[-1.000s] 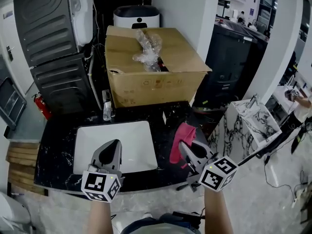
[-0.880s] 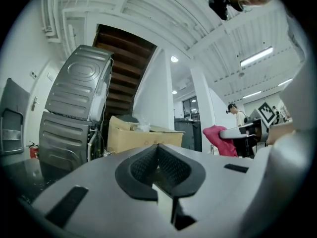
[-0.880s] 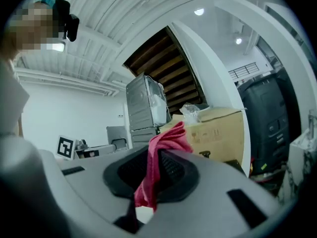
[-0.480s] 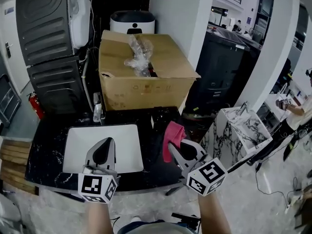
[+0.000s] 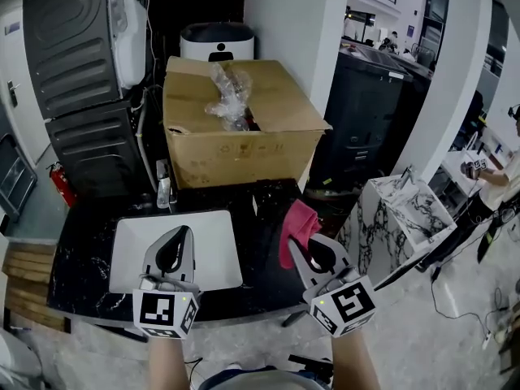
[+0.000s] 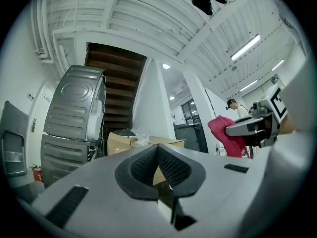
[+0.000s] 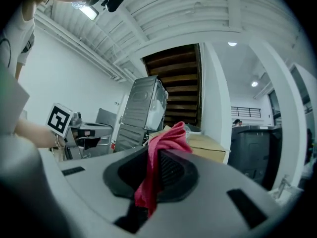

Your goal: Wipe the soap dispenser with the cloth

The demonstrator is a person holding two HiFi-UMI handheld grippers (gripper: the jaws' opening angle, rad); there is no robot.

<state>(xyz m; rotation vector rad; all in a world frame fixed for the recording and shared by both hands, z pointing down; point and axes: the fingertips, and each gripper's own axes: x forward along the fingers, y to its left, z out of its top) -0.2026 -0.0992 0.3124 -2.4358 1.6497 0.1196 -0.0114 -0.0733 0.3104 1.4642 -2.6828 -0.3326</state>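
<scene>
Cloth (image 5: pixel 299 224) in right hand-held gripper (image 7: pixel 154 161); cardboard box (image 5: pixel 244 157) print illegible.

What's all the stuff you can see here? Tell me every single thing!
soap dispenser: one, pale, on the counter at the sink's back corner
cloth: one, pink-red, hanging from the right gripper
sink: one, white, set in the counter
counter: one, black and speckled, just ahead of the person
cardboard box: one, brown, behind the sink
plastic wrap: one bundle, clear, on top of the cardboard box
tall machine: one, dark grey, back left
fire extinguisher: one, red, low at the left
marbled box: one, white with black veins, right of the counter
left gripper: one, grey, shut and empty, over the sink
right gripper: one, grey, shut on the cloth
</scene>
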